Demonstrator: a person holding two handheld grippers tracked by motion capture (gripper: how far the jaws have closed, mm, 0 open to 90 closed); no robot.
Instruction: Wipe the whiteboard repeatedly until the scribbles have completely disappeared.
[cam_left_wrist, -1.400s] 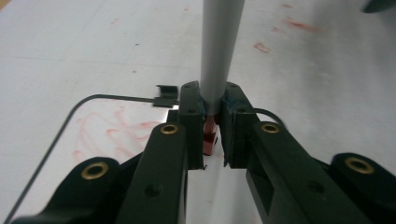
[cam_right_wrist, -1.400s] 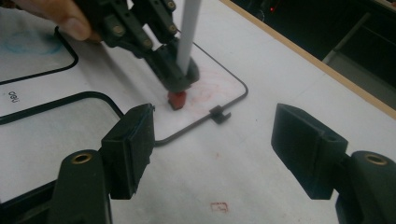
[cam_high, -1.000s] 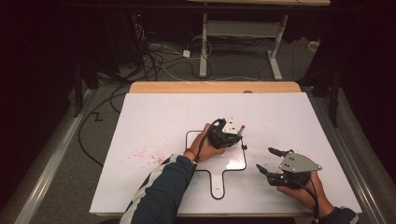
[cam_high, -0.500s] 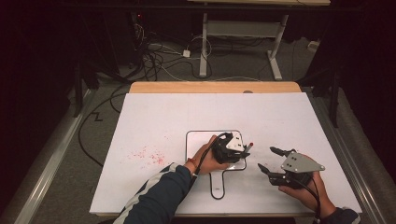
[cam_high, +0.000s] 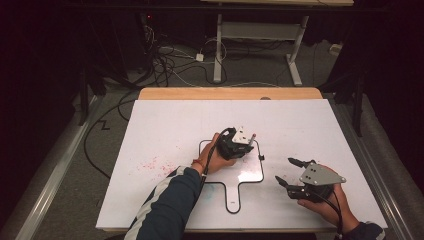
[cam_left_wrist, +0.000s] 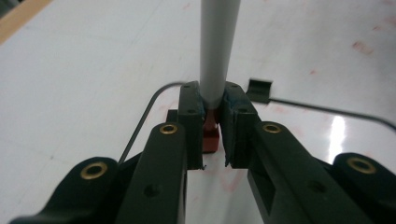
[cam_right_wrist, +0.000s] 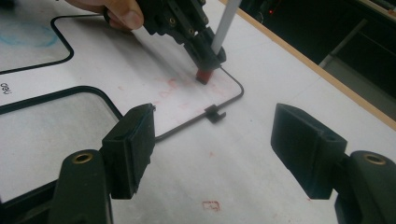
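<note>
A small whiteboard (cam_high: 250, 172) with a black rim and a handle lies on the white table. My left gripper (cam_high: 246, 145) is shut on a grey marker (cam_high: 251, 137) and holds it upright over the board's far right corner. In the left gripper view the marker (cam_left_wrist: 217, 56) stands between the jaws, its red end (cam_left_wrist: 211, 135) down on the board. The right gripper view shows that red end (cam_right_wrist: 203, 75) touching the whiteboard (cam_right_wrist: 140, 112) amid faint red smears. My right gripper (cam_high: 283, 169) is open and holds nothing, to the right of the board.
A black clip (cam_right_wrist: 215, 113) sits on the board's right rim. Red specks (cam_high: 150, 165) mark the white table left of the board. The table's wooden far edge (cam_high: 230, 93) runs behind, with cables and desk legs on the floor beyond.
My left gripper moved the marker nearer across the board, then back toward the far right corner. The right gripper has hardly moved.
</note>
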